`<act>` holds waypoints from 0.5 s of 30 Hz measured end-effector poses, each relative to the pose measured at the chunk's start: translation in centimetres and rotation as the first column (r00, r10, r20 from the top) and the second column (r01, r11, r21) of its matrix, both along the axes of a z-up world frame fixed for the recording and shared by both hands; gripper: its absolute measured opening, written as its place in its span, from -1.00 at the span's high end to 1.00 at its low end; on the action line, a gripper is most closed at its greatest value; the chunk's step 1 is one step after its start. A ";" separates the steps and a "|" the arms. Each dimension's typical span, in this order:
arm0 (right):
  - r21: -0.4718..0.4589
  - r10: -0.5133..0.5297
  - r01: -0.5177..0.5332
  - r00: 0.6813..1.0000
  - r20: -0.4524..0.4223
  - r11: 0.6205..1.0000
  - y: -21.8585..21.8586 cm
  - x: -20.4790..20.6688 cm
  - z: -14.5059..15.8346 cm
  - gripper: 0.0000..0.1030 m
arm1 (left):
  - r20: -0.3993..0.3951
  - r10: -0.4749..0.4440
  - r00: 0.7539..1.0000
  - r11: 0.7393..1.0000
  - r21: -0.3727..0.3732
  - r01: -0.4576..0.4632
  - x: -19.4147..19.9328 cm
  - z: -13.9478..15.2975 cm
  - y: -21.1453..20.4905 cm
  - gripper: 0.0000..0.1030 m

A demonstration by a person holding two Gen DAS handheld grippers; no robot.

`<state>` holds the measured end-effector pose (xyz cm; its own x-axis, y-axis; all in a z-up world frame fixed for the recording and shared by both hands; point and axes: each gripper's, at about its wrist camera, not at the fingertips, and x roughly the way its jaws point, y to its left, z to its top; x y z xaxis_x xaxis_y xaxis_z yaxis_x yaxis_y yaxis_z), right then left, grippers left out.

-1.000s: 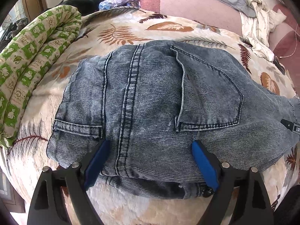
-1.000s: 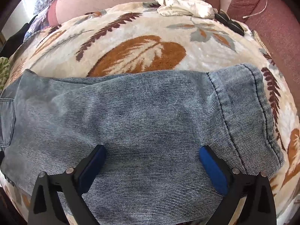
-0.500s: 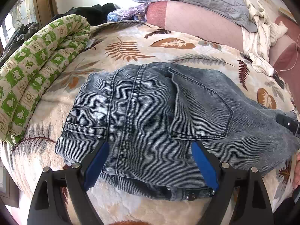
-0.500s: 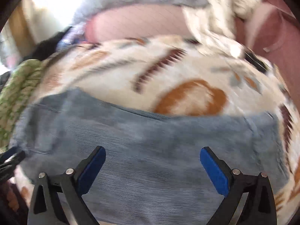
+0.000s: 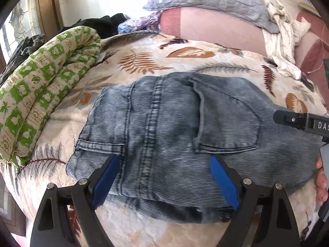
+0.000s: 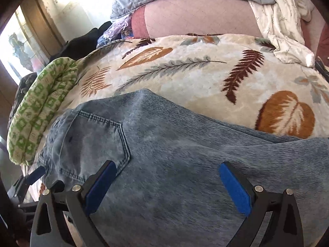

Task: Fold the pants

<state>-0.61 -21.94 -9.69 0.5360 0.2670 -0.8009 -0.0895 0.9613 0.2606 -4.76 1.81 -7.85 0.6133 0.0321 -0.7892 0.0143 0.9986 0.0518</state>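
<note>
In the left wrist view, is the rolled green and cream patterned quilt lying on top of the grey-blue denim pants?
No, the rolled green and cream patterned quilt lies to the left of the grey-blue denim pants, with leaf-print blanket between them.

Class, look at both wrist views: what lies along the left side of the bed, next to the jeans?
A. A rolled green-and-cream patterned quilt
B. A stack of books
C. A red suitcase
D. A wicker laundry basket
A: a rolled green-and-cream patterned quilt lies on the leaf-print blanket, left of the jeans; no books, suitcase or basket appear there.
</note>
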 end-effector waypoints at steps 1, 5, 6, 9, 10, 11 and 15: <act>0.008 -0.011 0.011 1.000 -0.015 1.000 0.1 0.3 -0.3 -0.98 | -0.005 0.001 1.000 1.000 -0.010 -0.001 0.1 -0.2 0.2 -0.74; 0.009 -0.068 0.069 0.991 -0.115 0.998 -0.1 1.8 -2.4 -0.87 | 0.021 -0.017 1.000 1.000 0.012 0.016 -0.1 -0.6 0.1 -0.74; -0.004 -0.079 0.079 0.990 -0.114 0.997 0.0 1.8 -2.4 -0.82 | 0.030 -0.022 0.999 0.999 0.023 0.022 -0.1 -0.5 0.0 -0.74; -0.053 -0.109 0.104 0.987 -0.119 0.993 0.4 1.8 -2.1 -0.66 | 0.033 -0.025 0.999 1.000 0.012 0.024 -0.1 -0.5 0.2 -0.74; -0.060 -0.115 0.108 0.986 -0.121 0.992 0.3 1.7 -2.1 -0.63 | 0.030 -0.022 0.999 1.000 -0.001 0.022 0.0 -0.4 0.4 -0.74; -0.058 -0.118 0.112 0.985 -0.124 0.992 0.2 1.7 -2.1 -0.63 | 0.031 -0.018 0.999 1.000 -0.013 0.018 0.0 -0.3 0.6 -0.74; -0.066 -0.089 0.084 0.992 -0.084 0.994 0.7 1.7 -0.3 -0.63 | 0.043 0.002 0.999 0.999 -0.049 0.000 0.0 0.1 1.5 -0.74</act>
<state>1.05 -21.24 -10.00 0.4827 0.1712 -0.8589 0.0151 0.9789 0.2037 -4.77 3.26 -7.71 0.6467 -0.0050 -0.7627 0.0121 0.9999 0.0036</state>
